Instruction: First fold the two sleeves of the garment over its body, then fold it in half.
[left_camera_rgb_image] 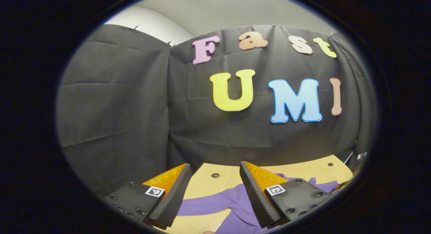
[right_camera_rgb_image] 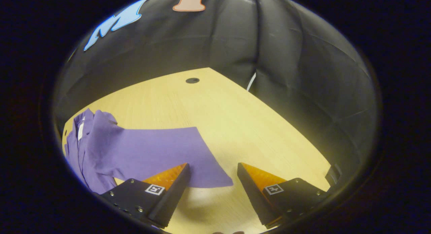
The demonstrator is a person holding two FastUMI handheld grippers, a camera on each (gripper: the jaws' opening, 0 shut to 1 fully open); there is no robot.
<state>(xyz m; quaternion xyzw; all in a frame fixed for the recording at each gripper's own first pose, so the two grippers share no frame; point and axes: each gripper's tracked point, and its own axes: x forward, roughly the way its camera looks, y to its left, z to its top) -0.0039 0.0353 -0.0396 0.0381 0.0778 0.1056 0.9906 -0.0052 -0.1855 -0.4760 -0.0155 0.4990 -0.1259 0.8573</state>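
Bare table [right_camera_rgb_image: 215,102] — cloth wall [right_camera_rgb_image: 286,59] beyond

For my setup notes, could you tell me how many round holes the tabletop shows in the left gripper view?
2: one hole lies between the gripper's fingers, another near the table's far right corner. The garment may hide more.

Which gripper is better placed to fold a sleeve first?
Right, probably. The right gripper is open with the purple sleeve's end between its fingers. The left gripper points mostly at the wall.
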